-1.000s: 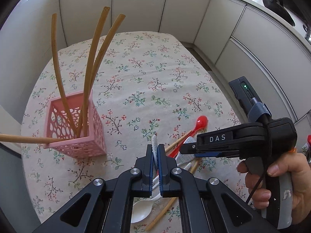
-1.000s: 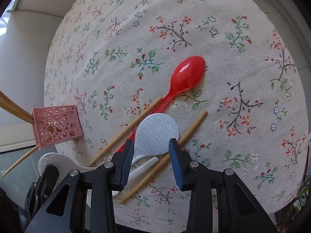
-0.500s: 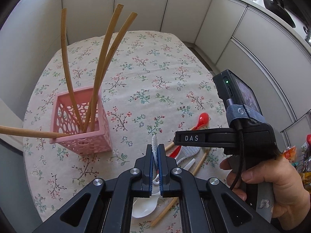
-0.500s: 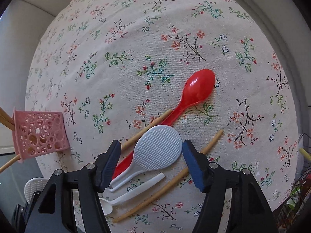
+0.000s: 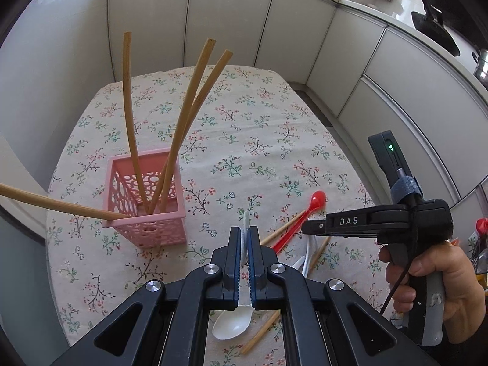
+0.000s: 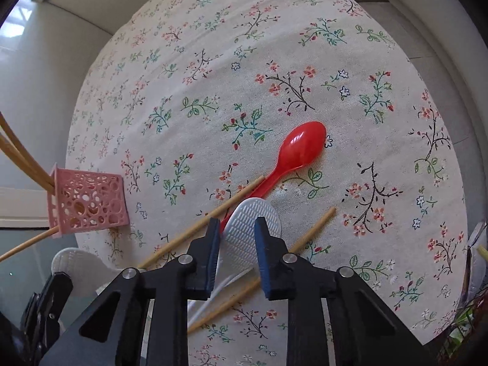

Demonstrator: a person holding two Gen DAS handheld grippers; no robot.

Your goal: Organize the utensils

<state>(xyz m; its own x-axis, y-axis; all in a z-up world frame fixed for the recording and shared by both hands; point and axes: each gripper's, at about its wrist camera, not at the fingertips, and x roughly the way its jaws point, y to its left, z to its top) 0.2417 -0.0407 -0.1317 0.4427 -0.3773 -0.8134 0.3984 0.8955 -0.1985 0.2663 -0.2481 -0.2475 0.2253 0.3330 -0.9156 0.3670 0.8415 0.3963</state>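
Observation:
My left gripper point(image 5: 244, 234) is shut on a white rice paddle point(image 5: 245, 218), seen edge-on between the pads; the right wrist view shows its head point(image 6: 76, 262) at the lower left. The pink basket point(image 5: 143, 195) point(image 6: 87, 204) holds several bamboo chopsticks point(image 5: 183, 122). My right gripper point(image 6: 236, 224) point(image 5: 305, 228) hovers over a second white paddle point(image 6: 248, 238) lying flat. Its jaws are closing, and the head shows between and beyond the fingers. A red spoon point(image 6: 299, 149) lies just past it.
Two loose chopsticks point(image 6: 311, 228) point(image 6: 213, 216) and a white spoon point(image 5: 233, 324) lie with the paddle on the floral tablecloth point(image 5: 244, 140). White cabinets ring the table's far side. A hand point(image 5: 439, 286) holds the right gripper.
The right jaws spread wide, then narrowed over the flat paddle. The left gripper shifted with its paddle, so the basket now sits nearer the middle of its view.

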